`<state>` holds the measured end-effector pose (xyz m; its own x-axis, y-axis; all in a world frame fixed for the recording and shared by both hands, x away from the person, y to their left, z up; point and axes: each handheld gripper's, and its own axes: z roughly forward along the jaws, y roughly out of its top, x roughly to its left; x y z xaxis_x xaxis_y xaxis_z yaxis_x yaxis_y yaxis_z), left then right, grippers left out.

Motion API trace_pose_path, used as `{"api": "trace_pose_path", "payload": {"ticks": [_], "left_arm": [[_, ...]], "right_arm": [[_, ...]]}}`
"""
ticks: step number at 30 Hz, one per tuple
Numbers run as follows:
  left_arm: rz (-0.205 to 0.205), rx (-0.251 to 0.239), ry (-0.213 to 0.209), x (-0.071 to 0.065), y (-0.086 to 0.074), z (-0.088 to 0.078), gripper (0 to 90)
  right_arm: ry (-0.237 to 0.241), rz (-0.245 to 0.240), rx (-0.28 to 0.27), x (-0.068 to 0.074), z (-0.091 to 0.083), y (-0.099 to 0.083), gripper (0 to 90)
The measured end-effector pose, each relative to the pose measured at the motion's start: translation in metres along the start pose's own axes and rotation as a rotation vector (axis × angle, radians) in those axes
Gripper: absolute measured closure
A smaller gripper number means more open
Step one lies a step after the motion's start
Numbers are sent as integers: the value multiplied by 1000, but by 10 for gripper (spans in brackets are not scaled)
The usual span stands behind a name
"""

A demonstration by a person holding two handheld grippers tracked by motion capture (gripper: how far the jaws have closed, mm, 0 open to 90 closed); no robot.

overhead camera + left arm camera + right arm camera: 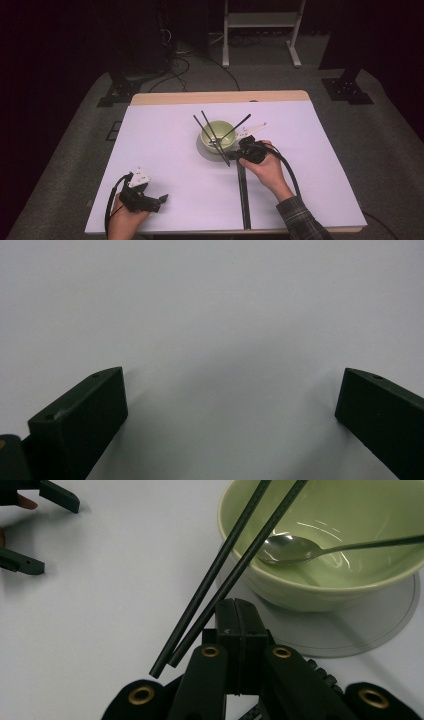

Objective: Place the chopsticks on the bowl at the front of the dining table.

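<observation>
The chopsticks (225, 575) are already leaning in the green bowl (320, 575) with their lower ends hanging out over the rim at about 7 o'clock, and a spoon (290, 549) is lying inside, so the loading looks nearly done to me. The right gripper (250, 149) is sitting just beside the bowl at 4 o'clock, its fingers pressed together on nothing. The left gripper (230, 405) is resting well apart at 8 o'clock near the counter (165, 165) front edge, fingers spread wide, leaving open room between.
</observation>
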<state>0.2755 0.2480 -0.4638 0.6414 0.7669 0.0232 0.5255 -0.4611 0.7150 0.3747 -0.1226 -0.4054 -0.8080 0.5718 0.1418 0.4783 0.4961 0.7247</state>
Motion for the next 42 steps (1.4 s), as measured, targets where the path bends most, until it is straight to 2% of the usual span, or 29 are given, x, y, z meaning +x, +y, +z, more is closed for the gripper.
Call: {"api": "trace_pose_path", "payload": {"ticks": [9, 19, 26, 31, 42], "left_arm": [[-1, -1, 0, 0, 0, 0, 0], [0, 2, -1, 0, 0, 0, 0], [-1, 2, -1, 0, 0, 0, 0], [-1, 1, -1, 0, 0, 0, 0], [-1, -1, 0, 0, 0, 0, 0]], "right_arm": [[6, -9, 7, 4, 5, 1, 900], [-12, 17, -40, -4, -13, 6, 898], [-24, 38, -72, -8, -18, 16, 735], [-38, 40, -95, -9, -18, 29, 664], [-90, 59, -124, -17, -5, 56, 500]]}}
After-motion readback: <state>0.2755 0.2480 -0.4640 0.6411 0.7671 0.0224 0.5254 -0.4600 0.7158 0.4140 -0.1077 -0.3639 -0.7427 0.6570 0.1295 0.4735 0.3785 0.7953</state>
